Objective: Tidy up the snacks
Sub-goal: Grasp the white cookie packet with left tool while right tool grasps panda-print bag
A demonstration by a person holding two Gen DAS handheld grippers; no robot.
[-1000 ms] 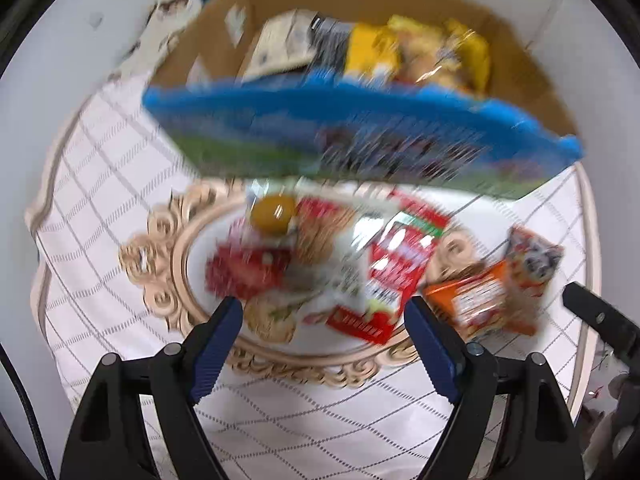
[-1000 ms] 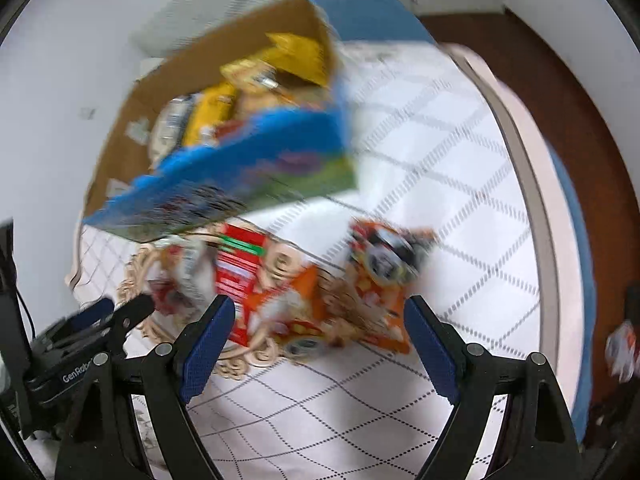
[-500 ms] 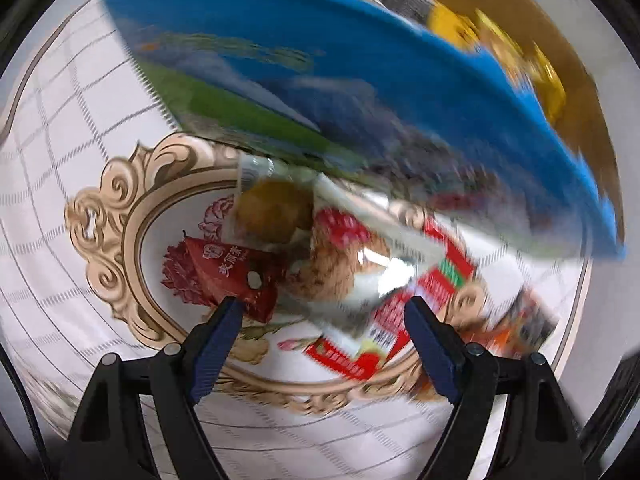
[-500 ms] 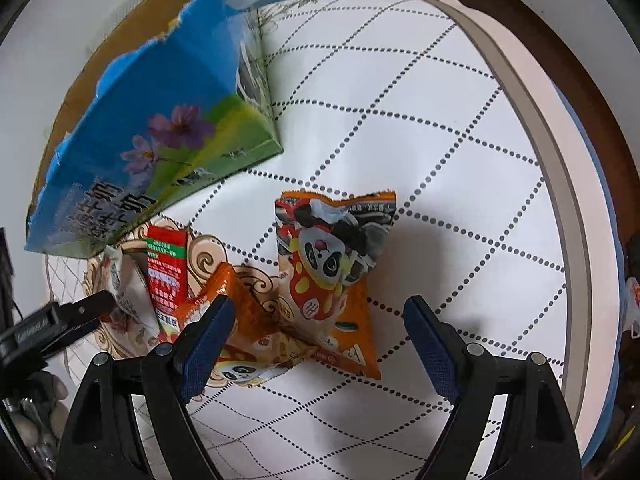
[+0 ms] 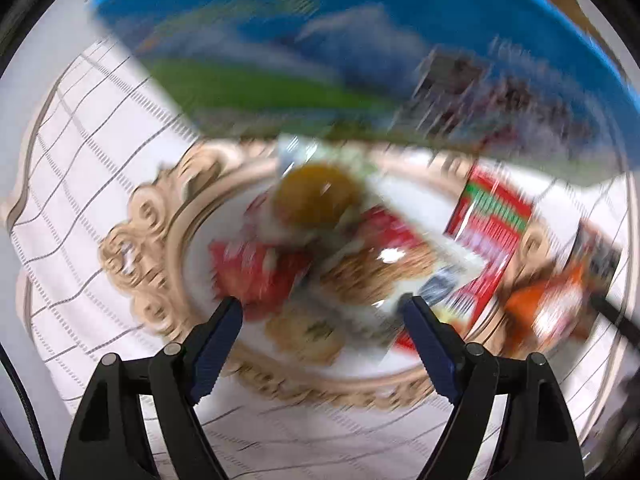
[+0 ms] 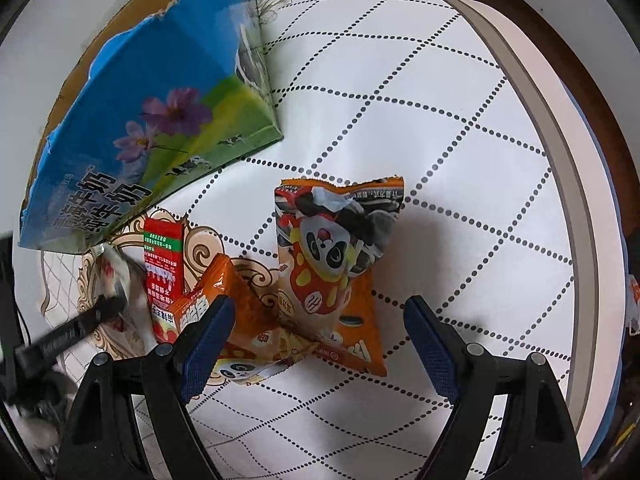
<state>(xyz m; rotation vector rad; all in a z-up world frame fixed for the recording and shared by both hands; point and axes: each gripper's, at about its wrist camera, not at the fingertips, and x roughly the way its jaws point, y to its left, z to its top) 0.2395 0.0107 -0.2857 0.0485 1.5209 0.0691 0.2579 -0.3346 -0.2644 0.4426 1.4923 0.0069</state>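
Loose snacks lie on a round table with a white patterned cloth point(image 6: 440, 128). My right gripper point(image 6: 316, 320) hangs open just above an orange panda snack bag point(image 6: 332, 256); a second orange packet point(image 6: 228, 300) and a red carton point(image 6: 164, 268) lie to its left. My left gripper point(image 5: 322, 322) is open over a blurred heap: a clear pack with a yellow round snack point(image 5: 316, 198), a red packet point(image 5: 256, 272), a brown biscuit pack point(image 5: 380, 268) and the red carton point(image 5: 492, 236). The left gripper's finger point(image 6: 80, 324) shows at the right wrist view's left edge.
A blue and green cardboard box point(image 6: 152, 120) stands behind the snacks, its side filling the top of the left wrist view point(image 5: 360, 40). The cloth's gold ornamental frame point(image 5: 148, 256) rings the heap. The table rim point(image 6: 568, 160) curves along the right.
Both grippers have come down closer to the snacks, which now look larger. The box's open top with its packets has left the view. Both jaws stand as wide as before.
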